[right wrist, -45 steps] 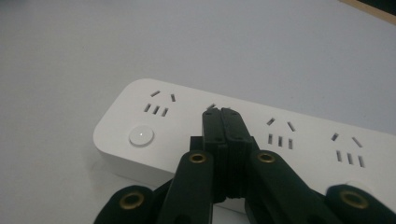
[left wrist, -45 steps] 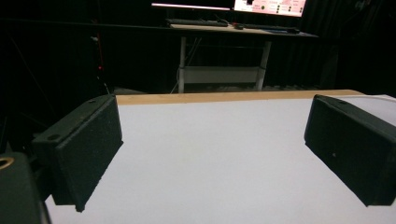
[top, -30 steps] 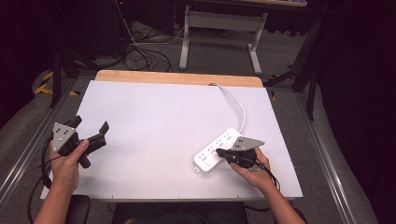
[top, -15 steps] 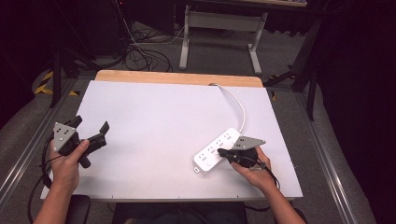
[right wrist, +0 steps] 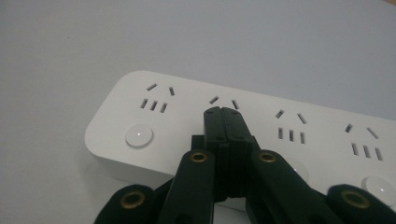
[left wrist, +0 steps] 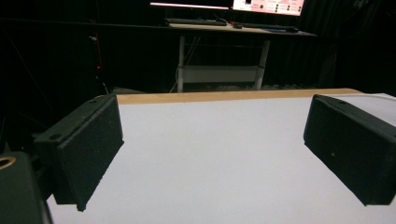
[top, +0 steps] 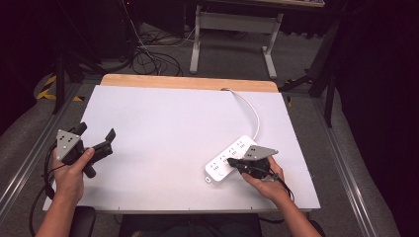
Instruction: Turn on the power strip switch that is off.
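- Nearest to the person, the right gripper [top: 236,163] is held low at the near right of the table [top: 163,123], its jaws pressed flat together with nothing between them.
- The right gripper view looks straight along those closed jaws: their joined tip [right wrist: 223,116] rests on or just above the top of the power strip [right wrist: 261,126], over the second socket group from the rounded end. I cannot tell whether the tip actually touches.
- That same close view shows detail the high view is too far off to give: the slots of each socket group and a round white button [right wrist: 139,136] beside each, one near the rounded end left of the jaws.
- The power strip [top: 232,158] lies flat on the white tabletop at the near right, slanting away from the person.
- The high view adds the strip's white cord [top: 252,111], which curves from its far end toward the wooden back edge of the table.
- Over at the near left, the left gripper [top: 94,144] is held in the person's hand [top: 69,173] at the table's left edge, well apart from the strip.
- Its jaws stand wide open, holding nothing; the left gripper view shows the two black pads [left wrist: 88,149] far apart over bare white tabletop.
- Farthest off, that view takes in a desk with a lit monitor [left wrist: 229,4] across the dark room.
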Action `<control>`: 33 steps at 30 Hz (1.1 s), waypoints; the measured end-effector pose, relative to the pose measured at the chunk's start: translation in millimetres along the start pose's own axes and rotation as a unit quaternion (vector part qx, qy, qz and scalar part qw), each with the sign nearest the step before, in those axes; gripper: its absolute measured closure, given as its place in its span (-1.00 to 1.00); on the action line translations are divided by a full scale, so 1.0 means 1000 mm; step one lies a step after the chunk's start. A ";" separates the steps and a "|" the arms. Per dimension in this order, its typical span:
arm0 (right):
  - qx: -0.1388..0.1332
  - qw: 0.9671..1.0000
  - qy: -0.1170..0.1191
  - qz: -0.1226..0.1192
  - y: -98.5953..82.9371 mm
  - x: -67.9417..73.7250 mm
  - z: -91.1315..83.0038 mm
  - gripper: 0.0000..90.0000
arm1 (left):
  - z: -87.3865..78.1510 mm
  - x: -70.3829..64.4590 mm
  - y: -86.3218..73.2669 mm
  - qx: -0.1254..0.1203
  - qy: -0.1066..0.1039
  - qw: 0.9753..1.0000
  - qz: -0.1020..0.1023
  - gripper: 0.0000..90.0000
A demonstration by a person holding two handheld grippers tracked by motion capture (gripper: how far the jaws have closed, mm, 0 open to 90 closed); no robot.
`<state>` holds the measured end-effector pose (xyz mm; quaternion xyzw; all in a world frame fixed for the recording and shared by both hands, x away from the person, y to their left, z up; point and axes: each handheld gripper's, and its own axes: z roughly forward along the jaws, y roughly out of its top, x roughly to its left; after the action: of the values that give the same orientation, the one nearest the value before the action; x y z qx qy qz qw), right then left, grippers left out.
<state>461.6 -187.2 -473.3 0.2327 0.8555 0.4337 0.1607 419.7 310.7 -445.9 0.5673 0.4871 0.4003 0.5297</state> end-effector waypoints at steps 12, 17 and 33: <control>0.017 1.000 -0.014 -0.002 0.002 0.004 0.002 1.00 | -0.001 0.000 0.000 0.000 0.000 1.000 0.000 -0.88; 0.022 0.999 -0.025 -0.018 0.003 0.008 0.002 1.00 | -0.002 0.000 0.000 -0.001 0.001 1.000 -0.002 -0.88; 0.023 0.999 -0.029 -0.020 0.003 0.009 0.003 1.00 | -0.003 0.001 0.000 -0.001 0.001 1.000 -0.002 -0.88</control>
<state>456.2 -178.9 -472.8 0.2318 0.8650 0.4034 0.1881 417.2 311.8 -445.8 0.5654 0.4881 0.4009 0.5305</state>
